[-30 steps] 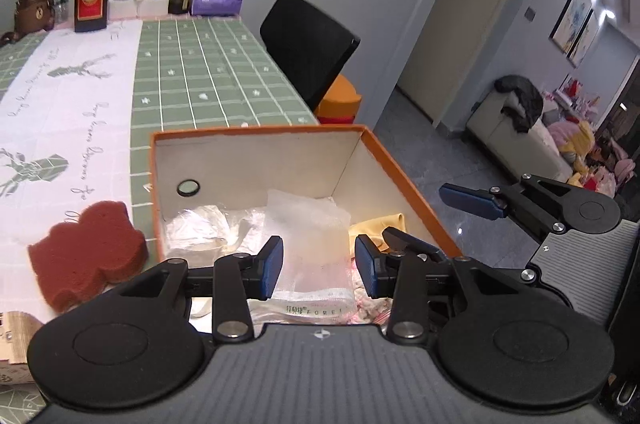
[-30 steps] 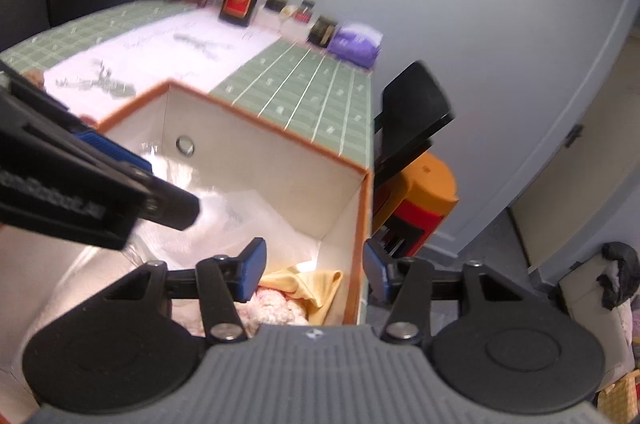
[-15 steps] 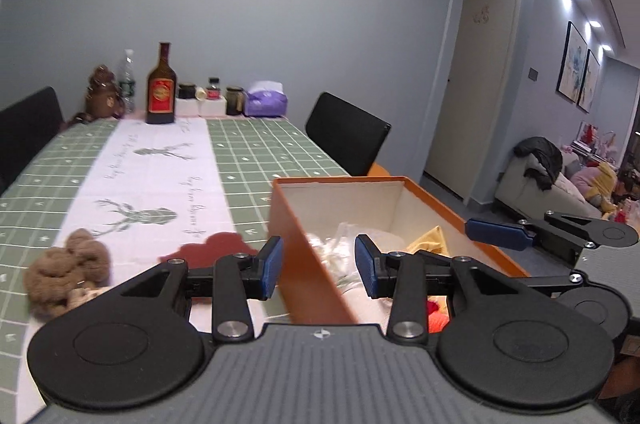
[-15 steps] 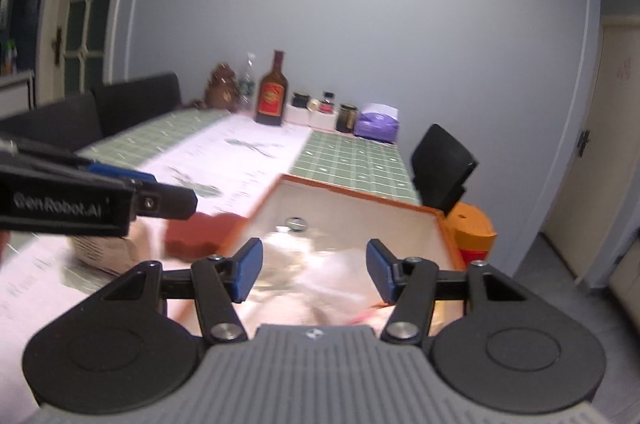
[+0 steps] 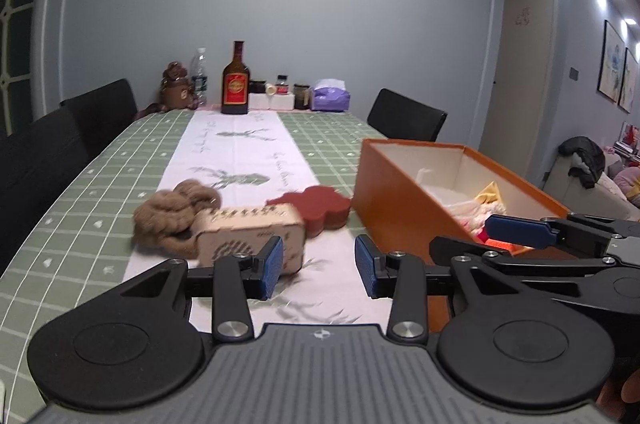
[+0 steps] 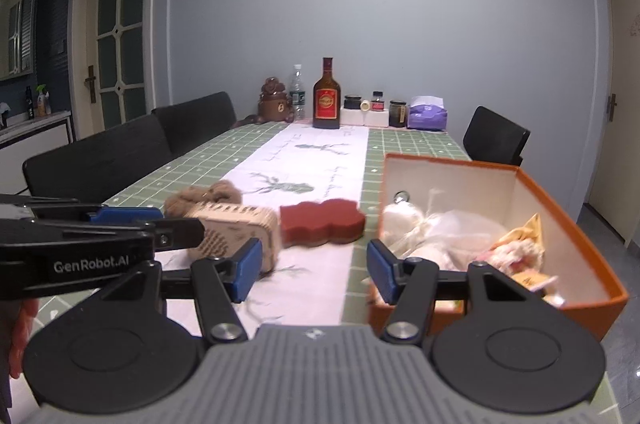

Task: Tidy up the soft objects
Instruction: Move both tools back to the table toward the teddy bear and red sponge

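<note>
An orange box on the table holds plastic bags, a yellow cloth and other soft items. A dark red sponge, a beige patterned block and a brown woolly bundle lie left of the box. My left gripper is open and empty, near the block. My right gripper is open and empty, near the box's front left corner.
Green checked tablecloth with a white runner. A liquor bottle, water bottle, brown figure, jars and a purple tissue pack stand at the far end. Black chairs line the left; one more stands on the right.
Both grippers have lifted out of the box and pulled back toward the left. The views now look level along the table. Both stay open and empty.
</note>
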`<state>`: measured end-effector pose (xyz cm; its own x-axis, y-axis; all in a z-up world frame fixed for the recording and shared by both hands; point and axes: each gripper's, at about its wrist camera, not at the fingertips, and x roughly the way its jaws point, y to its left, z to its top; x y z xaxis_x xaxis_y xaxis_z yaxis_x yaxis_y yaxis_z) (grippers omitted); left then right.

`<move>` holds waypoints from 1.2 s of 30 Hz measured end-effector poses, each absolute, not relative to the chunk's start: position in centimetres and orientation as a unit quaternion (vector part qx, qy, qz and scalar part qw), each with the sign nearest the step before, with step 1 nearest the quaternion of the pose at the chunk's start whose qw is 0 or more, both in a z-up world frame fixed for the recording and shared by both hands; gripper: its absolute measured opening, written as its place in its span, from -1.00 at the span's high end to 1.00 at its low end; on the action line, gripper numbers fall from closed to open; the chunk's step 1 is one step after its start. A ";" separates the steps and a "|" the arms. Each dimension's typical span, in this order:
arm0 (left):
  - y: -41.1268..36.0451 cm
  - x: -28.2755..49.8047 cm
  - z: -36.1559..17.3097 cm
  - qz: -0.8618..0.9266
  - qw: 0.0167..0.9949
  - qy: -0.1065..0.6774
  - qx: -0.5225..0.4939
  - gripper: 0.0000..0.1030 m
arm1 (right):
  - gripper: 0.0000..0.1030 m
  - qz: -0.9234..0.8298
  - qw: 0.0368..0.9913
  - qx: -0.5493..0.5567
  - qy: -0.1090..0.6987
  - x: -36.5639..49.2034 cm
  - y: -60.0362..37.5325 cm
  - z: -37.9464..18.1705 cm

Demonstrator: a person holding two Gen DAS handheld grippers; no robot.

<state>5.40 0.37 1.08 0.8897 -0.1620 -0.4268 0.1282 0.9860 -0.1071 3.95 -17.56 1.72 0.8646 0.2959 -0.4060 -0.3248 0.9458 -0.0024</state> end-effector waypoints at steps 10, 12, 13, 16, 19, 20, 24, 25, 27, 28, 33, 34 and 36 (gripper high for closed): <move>4.1 3.2 -1.7 -0.053 0.965 0.248 -0.061 0.11 | -0.23 0.165 0.958 -0.063 0.227 2.4 -13.9 -0.9; 4.4 3.1 -1.8 -0.051 0.965 0.250 -0.061 0.12 | -0.23 0.164 0.957 -0.069 0.229 2.5 -13.4 -1.0; 4.7 3.1 -1.9 -0.051 0.965 0.251 -0.061 0.11 | -0.23 0.164 0.957 -0.072 0.228 2.6 -13.1 -1.1; 5.3 3.4 -2.1 -0.049 0.964 0.254 -0.064 0.11 | -0.23 0.167 0.955 -0.083 0.230 2.9 -12.5 -1.3; 5.8 3.7 -2.3 -0.046 0.963 0.257 -0.065 0.11 | -0.23 0.168 0.954 -0.091 0.233 3.5 -12.0 -1.5; 6.0 3.9 -2.4 -0.046 0.962 0.260 -0.067 0.11 | -0.23 0.168 0.953 -0.092 0.235 3.8 -11.8 -1.5; 6.5 4.6 -2.6 -0.042 0.961 0.265 -0.071 0.11 | -0.23 0.172 0.950 -0.099 0.242 4.8 -11.3 -1.7; 6.6 4.9 -2.6 -0.040 0.960 0.267 -0.072 0.11 | -0.23 0.173 0.949 -0.102 0.243 5.0 -11.1 -1.7; 6.7 5.3 -2.7 -0.037 0.960 0.269 -0.074 0.11 | -0.23 0.176 0.947 -0.111 0.243 5.5 -10.8 -1.7; 6.8 5.8 -2.7 -0.035 0.959 0.270 -0.074 0.11 | -0.23 0.178 0.947 -0.115 0.243 5.9 -10.7 -1.6; 7.3 7.3 -2.2 -0.035 0.959 0.270 -0.073 0.11 | -0.23 0.184 0.944 -0.134 0.240 8.0 -10.1 -1.0; 7.5 7.7 -2.1 -0.035 0.960 0.269 -0.074 0.11 | -0.23 0.187 0.943 -0.136 0.241 8.5 -10.1 -0.8; 7.8 8.5 -1.8 -0.033 0.960 0.267 -0.077 0.11 | -0.23 0.192 0.940 -0.139 0.245 9.6 -10.1 -0.5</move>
<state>8.46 7.79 -1.76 0.8552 -0.1033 -0.5079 0.0215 0.9862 -0.1643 9.57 -10.05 -0.50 0.8062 0.2922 -0.5145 -0.4284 0.8881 -0.1668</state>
